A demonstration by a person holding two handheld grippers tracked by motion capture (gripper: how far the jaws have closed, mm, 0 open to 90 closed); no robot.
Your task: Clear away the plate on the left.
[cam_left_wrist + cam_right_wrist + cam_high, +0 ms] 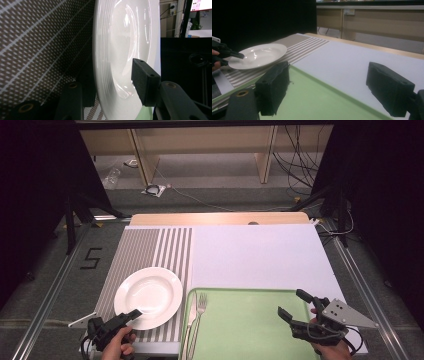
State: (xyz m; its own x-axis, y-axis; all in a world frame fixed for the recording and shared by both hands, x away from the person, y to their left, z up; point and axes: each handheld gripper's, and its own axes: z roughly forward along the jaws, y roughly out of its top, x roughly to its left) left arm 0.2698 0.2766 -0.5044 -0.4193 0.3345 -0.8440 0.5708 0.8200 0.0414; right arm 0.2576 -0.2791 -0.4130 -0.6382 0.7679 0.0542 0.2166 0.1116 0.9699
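Observation:
A white plate (pixel 150 292) (pixel 120 37) (pixel 259 56) lies on a striped placemat (pixel 150 245) at the front left. My left gripper (pixel 136 312) (pixel 112 80) reaches over the plate's near rim, one jaw above the dish and one below it. A gap still shows between the upper pad and the plate's surface, so it is open. My right gripper (pixel 292 302) (pixel 329 82) hovers open over the right part of a green tray (pixel 240 320) (pixel 312 100), with nothing between its jaws. The left gripper (pixel 234 56) also appears at the plate's edge in the right gripper view.
A fork (pixel 200 310) and a knife (pixel 191 320) lie side by side along the tray's left edge, next to the plate. A white mat (pixel 260 255) covers the table behind the tray. Beyond the table's far edge are cables on the floor.

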